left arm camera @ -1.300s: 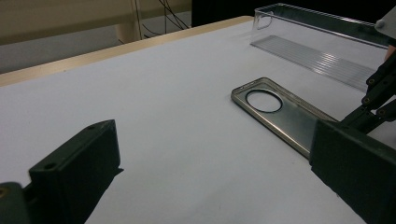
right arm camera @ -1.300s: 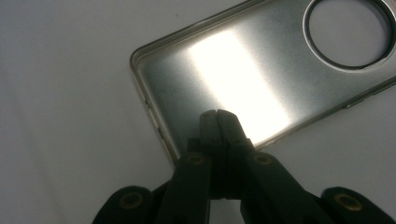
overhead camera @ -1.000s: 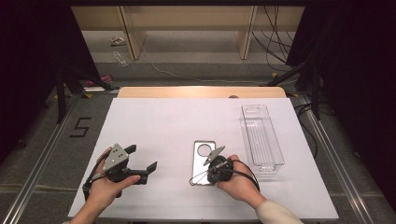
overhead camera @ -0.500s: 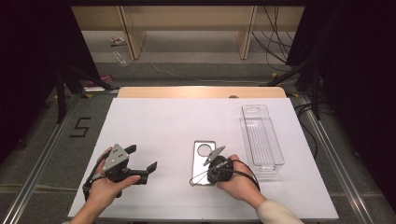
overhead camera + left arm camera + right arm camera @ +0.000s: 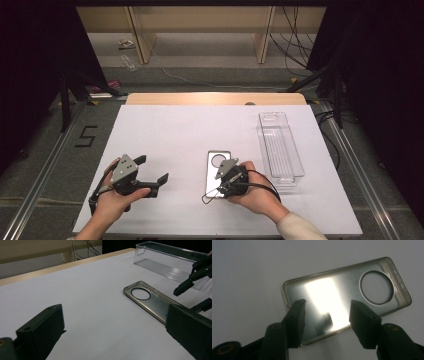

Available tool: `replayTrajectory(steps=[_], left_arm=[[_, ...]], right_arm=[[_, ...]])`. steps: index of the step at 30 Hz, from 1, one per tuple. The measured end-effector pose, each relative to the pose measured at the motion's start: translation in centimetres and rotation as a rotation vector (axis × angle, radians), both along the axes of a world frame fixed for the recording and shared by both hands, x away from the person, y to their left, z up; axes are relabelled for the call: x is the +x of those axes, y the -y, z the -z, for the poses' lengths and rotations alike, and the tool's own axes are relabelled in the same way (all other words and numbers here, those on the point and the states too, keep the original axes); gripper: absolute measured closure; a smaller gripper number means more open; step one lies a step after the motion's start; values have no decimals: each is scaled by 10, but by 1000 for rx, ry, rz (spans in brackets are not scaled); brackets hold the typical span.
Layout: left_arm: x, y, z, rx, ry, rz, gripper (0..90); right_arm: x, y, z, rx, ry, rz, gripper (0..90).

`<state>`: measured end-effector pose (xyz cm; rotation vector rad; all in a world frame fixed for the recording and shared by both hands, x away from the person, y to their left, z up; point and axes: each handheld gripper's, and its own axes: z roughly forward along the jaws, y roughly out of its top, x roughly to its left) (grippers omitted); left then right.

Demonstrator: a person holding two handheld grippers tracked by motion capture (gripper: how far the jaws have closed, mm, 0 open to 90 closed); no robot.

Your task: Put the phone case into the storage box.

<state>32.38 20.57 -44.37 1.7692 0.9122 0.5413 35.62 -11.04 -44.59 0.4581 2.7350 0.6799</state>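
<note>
- Now the right claw [image 5: 223, 176] stands parted and released over the near end of the phone case [image 5: 218, 167]; its jaws have just been opening, where half a second earlier they were clenched at this same spot.
- Seen from the right gripper view, the two black jaws of the right claw [image 5: 325, 315] straddle the case's near end [image 5: 372, 293], and nothing is pinched between the pads.
- Otherwise little differs from the earlier frame: the right hand [image 5: 255, 192] sits at the same place by the case, and the case lies where it lay.
- Flat on the white tabletop [image 5: 175, 135], the case is clear with a grey rim, and its round camera opening is at the end away from the person.
- Left of the case and well apart from it, the left claw [image 5: 152, 172] is held in the left hand [image 5: 112, 197], its jaws wide and released, holding nothing.
- From the left gripper view the left claw [image 5: 112, 332] points across bare tabletop toward the case [image 5: 152, 300], with the right claw's jaws [image 5: 195, 293] over its far side.
- Right of the case, near but not touching, a clear plastic tray [image 5: 280, 145] lies lengthwise.
- Nothing lies between either claw and the case; the cable of the right gripper loops on the tabletop just at the case's near edge.
</note>
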Motion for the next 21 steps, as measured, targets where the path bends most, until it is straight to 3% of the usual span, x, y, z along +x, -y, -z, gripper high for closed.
replayTrajectory(steps=[4,15,21], left_arm=[[0,0,0,2,1,1,19],[0,1,0,2,0,2,20],[0,1,0,2,1,2,21]], right_arm=[[-3,-4,-5,-53,30,-51,333],[-12,-18,-1,-179,40,-147,301],[-15,-24,2,-222,38,-168,320]])
